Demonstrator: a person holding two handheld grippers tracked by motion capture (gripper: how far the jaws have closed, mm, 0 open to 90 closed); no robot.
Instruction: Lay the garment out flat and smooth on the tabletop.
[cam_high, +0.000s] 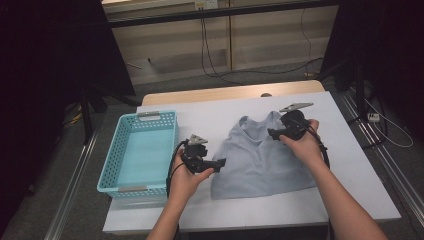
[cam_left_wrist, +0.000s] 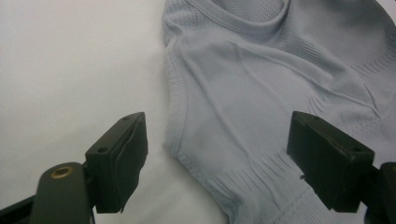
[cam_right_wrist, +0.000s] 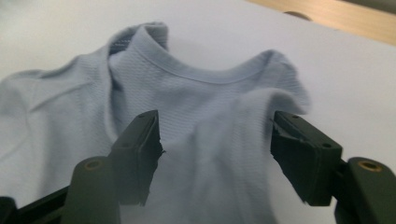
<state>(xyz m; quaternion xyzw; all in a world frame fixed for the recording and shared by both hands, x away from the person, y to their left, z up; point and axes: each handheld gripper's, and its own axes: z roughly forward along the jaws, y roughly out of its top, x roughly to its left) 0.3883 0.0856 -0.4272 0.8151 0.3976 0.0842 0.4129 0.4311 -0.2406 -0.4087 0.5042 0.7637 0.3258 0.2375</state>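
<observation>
A pale blue-grey knit top (cam_high: 260, 155) lies spread on the white table (cam_high: 205, 117), neckline toward the far side. My left gripper (cam_high: 220, 164) hovers at the garment's left edge, near the lower side seam. In the left gripper view the left gripper (cam_left_wrist: 217, 154) is open, with the ribbed edge of the top (cam_left_wrist: 261, 93) lying under the gap. My right gripper (cam_high: 272, 133) is over the upper right part of the top. In the right gripper view the right gripper (cam_right_wrist: 215, 154) stands open above a raised fold of the top (cam_right_wrist: 196, 102) just below the collar, pads apart from the cloth.
A turquoise plastic basket (cam_high: 111, 155) sits at the table's left side with nothing in it. A wooden strip (cam_high: 230, 92) borders the far edge. Bare white tabletop lies in front of the top and to its right. Cables run across the floor beyond.
</observation>
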